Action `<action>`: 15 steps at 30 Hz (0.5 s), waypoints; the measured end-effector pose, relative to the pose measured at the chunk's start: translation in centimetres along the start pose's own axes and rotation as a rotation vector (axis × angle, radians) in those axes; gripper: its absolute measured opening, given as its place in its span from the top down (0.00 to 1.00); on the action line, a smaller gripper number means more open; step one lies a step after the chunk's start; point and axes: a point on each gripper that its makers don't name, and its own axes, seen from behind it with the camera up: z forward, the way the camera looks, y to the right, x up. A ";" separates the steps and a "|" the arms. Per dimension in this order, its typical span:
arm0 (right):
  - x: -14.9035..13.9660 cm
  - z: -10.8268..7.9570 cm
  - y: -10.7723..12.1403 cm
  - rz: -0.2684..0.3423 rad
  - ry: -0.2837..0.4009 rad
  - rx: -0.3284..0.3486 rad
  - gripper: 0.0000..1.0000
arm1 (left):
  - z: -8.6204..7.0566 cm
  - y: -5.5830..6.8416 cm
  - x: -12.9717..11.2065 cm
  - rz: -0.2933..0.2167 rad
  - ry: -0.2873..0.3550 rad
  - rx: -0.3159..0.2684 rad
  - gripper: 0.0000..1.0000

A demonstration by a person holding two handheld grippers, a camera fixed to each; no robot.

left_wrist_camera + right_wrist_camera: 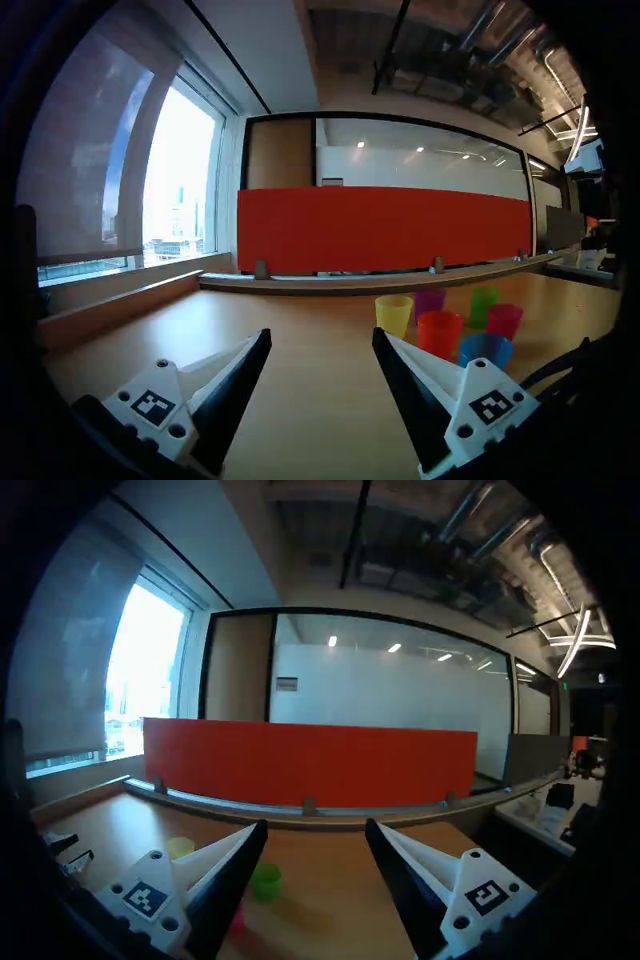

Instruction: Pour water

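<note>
Fingers point(232, 384) of the left gripper point(320, 356), white with black inner faces, stand wide apart low over the light wooden tabletop point(320, 320) and hold nothing; in the left gripper view six plastic cups stand in a loose cluster to the right of the gap, past the tip of the right-hand finger; nearest is the blue plastic cup point(485, 350), just beside that finger's outer edge; behind it the red plastic cup point(439, 332) and the pink plastic cup point(504, 320); farther back the yellow plastic cup point(393, 314), the purple plastic cup point(430, 302) and the green plastic cup point(483, 305); all six are upright; whether any holds water cannot be told; beyond them a low wooden ledge point(360, 282) runs along the table's far edge, then a long red partition panel point(384, 228) under a glass wall, with a bright window point(180, 192) to the left

In the right gripper view the right gripper point(316, 840) is likewise spread wide and empty above the same tabletop; the green plastic cup point(266, 882) stands just beside the tip of its left-hand finger; a sliver of pink shows at that finger's inner edge, mostly hidden; the yellow plastic cup point(181, 847) stands behind that finger, farther off; the red partition panel point(308, 762) closes the far side
</note>
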 end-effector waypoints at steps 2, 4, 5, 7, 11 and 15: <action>0.0 0.0 0.0 0.001 0.001 0.001 0.05 | 0.0 0.0 0.0 0.000 0.000 0.000 0.06; 0.2 0.0 0.1 0.002 0.005 0.001 0.05 | 0.0 0.0 0.0 0.000 -0.001 0.000 0.06; 0.2 0.0 0.2 0.002 0.008 0.000 0.05 | 0.1 0.0 -0.1 0.000 -0.001 0.000 0.06; 0.5 0.0 0.3 0.003 0.015 0.001 0.05 | 0.1 0.0 -0.1 0.001 -0.001 0.000 0.06; 1.5 0.1 0.6 0.002 0.040 -0.001 0.05 | 0.1 0.0 -0.1 0.002 -0.001 0.000 0.06; 2.3 0.0 1.3 -0.008 0.067 -0.008 0.05 | 0.1 0.1 0.0 0.002 -0.001 0.000 0.06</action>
